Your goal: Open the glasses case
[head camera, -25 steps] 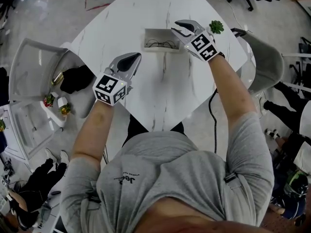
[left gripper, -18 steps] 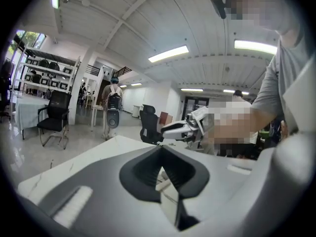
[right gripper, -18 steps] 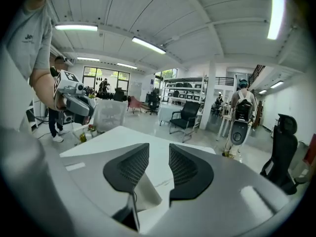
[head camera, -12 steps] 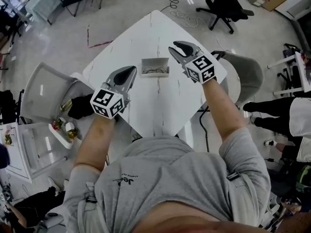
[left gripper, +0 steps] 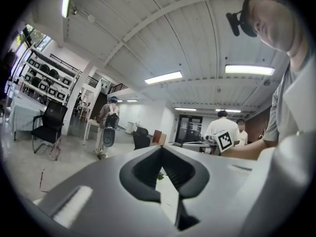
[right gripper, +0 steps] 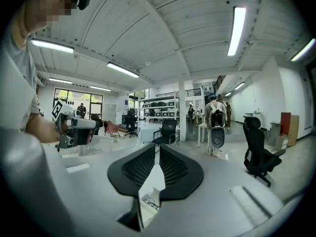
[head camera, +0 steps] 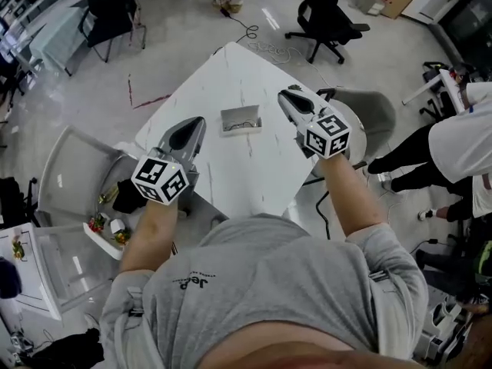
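- Glasses case (head camera: 241,119), a pale grey rectangular hard box, is lying open near the middle of the white marble-look square table (head camera: 231,68). Thin dark-rimmed glasses (head camera: 244,121) are showing inside, so the task is looking done.
- The left gripper (head camera: 197,123), grey plastic w/ a black-and-white marker cube, is hovering high over the table's near-left edge and pointing roughly level. Its jaws are meeting at the tips w/ nothing btwn them.
- The right gripper (head camera: 286,94), same build, is hanging over the table's right side, well apart from the case. Its jaws have just been closing and are now sitting tip to tip, gripping nothing. In the right gripper view the case (right gripper: 149,201) is showing only far below, through the slit lower down.
- Reason, as I'm reading it: both tools are empty and well clear because the case needs no more handling, and it's staying flat so the glasses aren't sliding out.
- Around:
  - A light grey shell chair (head camera: 73,167) is standing left of the table w/ a dark bundle (head camera: 131,194) on the seat.
  - A second grey chair (head camera: 373,114) is tucked at the right corner.
  - A black office chair (head camera: 327,14) is sitting further off.
  - A person in a white top (head camera: 453,141) is standing at far right.
- Nothing is standing btwn grippers and case, and the tabletop around it is looking bare.
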The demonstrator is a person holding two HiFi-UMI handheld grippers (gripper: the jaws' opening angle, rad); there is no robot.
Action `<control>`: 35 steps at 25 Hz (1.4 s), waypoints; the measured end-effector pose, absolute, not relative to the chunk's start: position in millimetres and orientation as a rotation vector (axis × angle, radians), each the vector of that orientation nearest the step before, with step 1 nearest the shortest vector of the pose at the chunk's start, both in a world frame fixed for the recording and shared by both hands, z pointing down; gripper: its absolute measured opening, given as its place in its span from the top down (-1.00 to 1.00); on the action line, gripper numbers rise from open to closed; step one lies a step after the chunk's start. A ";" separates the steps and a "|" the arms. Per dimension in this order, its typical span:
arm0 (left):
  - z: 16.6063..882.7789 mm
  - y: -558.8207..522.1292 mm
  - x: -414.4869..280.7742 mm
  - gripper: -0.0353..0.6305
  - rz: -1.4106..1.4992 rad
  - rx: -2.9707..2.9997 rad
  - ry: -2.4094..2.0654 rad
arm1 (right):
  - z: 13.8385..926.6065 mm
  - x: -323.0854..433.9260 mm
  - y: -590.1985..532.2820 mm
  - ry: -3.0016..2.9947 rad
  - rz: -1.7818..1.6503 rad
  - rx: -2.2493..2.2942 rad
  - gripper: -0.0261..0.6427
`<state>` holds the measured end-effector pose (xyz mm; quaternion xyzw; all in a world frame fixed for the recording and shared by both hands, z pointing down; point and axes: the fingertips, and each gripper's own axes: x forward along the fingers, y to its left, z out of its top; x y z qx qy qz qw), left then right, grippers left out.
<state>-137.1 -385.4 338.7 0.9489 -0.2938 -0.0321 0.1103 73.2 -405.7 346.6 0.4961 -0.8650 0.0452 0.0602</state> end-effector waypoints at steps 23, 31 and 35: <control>316.4 -326.4 -94.8 0.75 -0.074 2.783 -0.989 | 331.8 115.6 -322.6 -2.722 0.221 1.392 0.91; 309.4 -315.0 -100.4 0.75 -0.112 2.800 -0.966 | 325.4 113.1 -311.8 -2.715 0.255 1.416 0.91; 305.5 -306.4 -96.8 0.75 -0.113 2.808 -0.961 | 324.0 120.1 -305.5 -2.708 0.265 1.428 0.91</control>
